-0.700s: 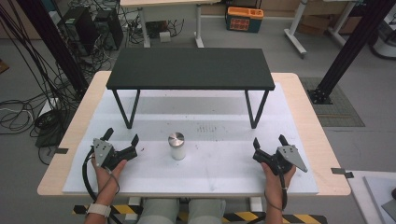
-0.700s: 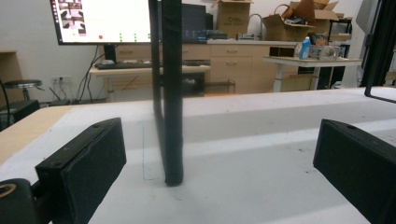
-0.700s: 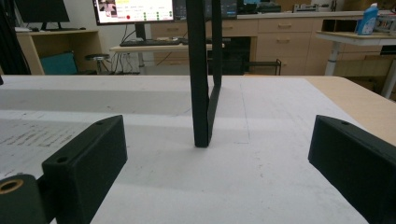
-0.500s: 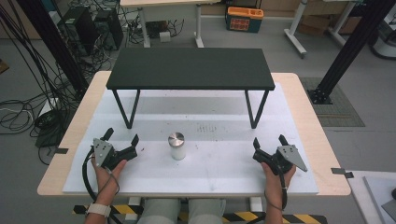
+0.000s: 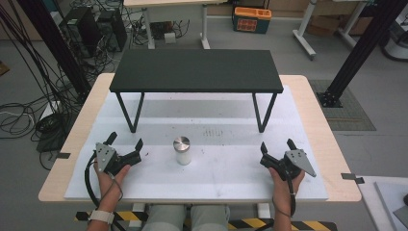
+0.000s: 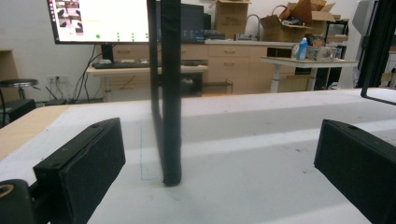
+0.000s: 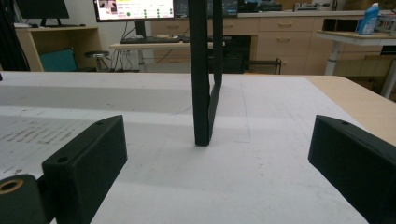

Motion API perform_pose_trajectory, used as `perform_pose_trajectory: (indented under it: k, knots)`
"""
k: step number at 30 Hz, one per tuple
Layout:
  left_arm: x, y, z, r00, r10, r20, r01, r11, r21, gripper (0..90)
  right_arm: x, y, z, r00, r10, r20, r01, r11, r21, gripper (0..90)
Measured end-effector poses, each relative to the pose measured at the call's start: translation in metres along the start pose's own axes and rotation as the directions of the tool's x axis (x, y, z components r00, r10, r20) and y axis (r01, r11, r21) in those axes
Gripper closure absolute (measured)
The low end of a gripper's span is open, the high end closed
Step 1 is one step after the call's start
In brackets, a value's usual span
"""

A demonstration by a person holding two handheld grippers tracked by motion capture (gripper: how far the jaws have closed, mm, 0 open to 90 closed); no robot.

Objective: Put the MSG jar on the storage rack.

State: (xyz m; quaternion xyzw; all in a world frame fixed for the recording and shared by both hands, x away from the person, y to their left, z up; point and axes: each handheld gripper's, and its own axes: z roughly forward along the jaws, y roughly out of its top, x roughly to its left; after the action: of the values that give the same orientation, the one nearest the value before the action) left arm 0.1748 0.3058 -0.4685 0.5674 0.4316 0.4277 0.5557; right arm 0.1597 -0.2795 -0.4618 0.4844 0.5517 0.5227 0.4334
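Both grippers' fingers (image 5: 126, 142) gape well apart from the jar (image 5: 182, 150) between them.

— What does the wooden table (image 5: 317, 115) carry?
— A white mat (image 5: 226, 168) covers most of its top. A black metal stand (image 5: 195, 70) stands on the mat's far half, and a small jar (image 5: 182, 150) sits nearer, in the middle.

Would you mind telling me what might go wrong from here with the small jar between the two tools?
1. The jar is tall and narrow, so a sideways nudge from either open tool, left or right, may tip it.
2. The black shelf stands close behind; lifting the jar forward could clip its edge.
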Motion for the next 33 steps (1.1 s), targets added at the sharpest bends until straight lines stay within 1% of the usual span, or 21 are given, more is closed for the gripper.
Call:
perform_pose_trajectory:
  k: [4, 7, 10, 13, 14, 15, 17, 18, 21, 22, 26, 31, 33]
  knots:
    - [0.003, 0.001, 0.000, 0.9998, -0.020, 0.007, 0.020, 0.9998, 0.006, 1.9, 0.000, 0.000, 0.000, 1.0000, -0.001, 0.000, 0.001, 1.000, -0.001, 4.1]
    - [0.000, 0.003, 0.001, 0.9994, -0.031, -0.015, 0.031, 0.9994, 0.015, 2.5, 0.000, 0.000, 0.000, 1.0000, -0.006, 0.001, 0.006, 1.000, 0.002, 4.1]
    - [0.000, 0.003, 0.001, 0.9994, -0.031, -0.012, 0.031, 0.9994, 0.014, 2.6, 0.001, 0.001, 0.000, 1.0000, -0.007, 0.002, 0.007, 1.000, 0.003, 4.1]
    - [0.000, 0.003, 0.001, 0.9993, -0.035, -0.013, 0.035, 0.9993, 0.014, 0.7, 0.001, 0.001, 0.000, 1.0000, -0.007, 0.002, 0.007, 1.000, 0.004, 4.1]
    - [0.001, 0.004, 0.001, 0.9991, -0.041, -0.012, 0.041, 0.9990, 0.018, 0.2, 0.001, 0.001, 0.000, 1.0000, -0.008, 0.003, 0.008, 1.000, 0.005, 4.1]
    - [0.000, 0.007, 0.000, 0.9979, -0.061, -0.023, 0.062, 0.9975, 0.033, 0.2, 0.002, 0.001, 0.001, 0.9999, -0.010, 0.004, 0.010, 1.000, 0.008, 4.1]
    - [-0.001, 0.007, 0.000, 0.9975, -0.064, -0.029, 0.065, 0.9973, 0.034, 0.2, 0.002, 0.002, 0.001, 0.9999, -0.012, 0.005, 0.012, 1.000, 0.009, 4.1]
    - [-0.001, 0.007, -0.001, 0.9973, -0.069, -0.026, 0.070, 0.9972, 0.028, 0.2, 0.002, 0.002, 0.001, 0.9999, -0.014, 0.006, 0.014, 1.000, 0.010, 4.1]
    - [0.000, 0.006, -0.005, 0.9966, -0.081, -0.010, 0.081, 0.9963, -0.027, 0.2, 0.002, 0.002, 0.001, 0.9999, -0.013, 0.007, 0.013, 1.000, 0.011, 4.1]
    - [0.000, 0.008, -0.006, 0.9969, -0.079, 0.000, 0.079, 0.9964, -0.031, 0.2, 0.002, 0.002, 0.001, 0.9999, -0.014, 0.007, 0.014, 1.000, 0.011, 4.1]
    - [-0.002, 0.014, -0.013, 0.9984, -0.048, 0.029, 0.050, 0.9967, -0.064, 0.2, 0.002, 0.003, 0.001, 0.9998, -0.017, 0.008, 0.017, 1.000, 0.015, 4.2]
    - [-0.006, 0.019, -0.018, 0.9967, -0.043, 0.069, 0.048, 0.9959, -0.076, 0.2, 0.003, 0.003, 0.001, 0.9998, -0.017, 0.009, 0.017, 1.000, 0.018, 4.2]
    - [-0.008, 0.021, -0.020, 0.9949, -0.053, 0.086, 0.060, 0.9951, -0.079, 0.3, 0.003, 0.003, 0.001, 0.9998, -0.017, 0.011, 0.016, 1.000, 0.016, 4.2]
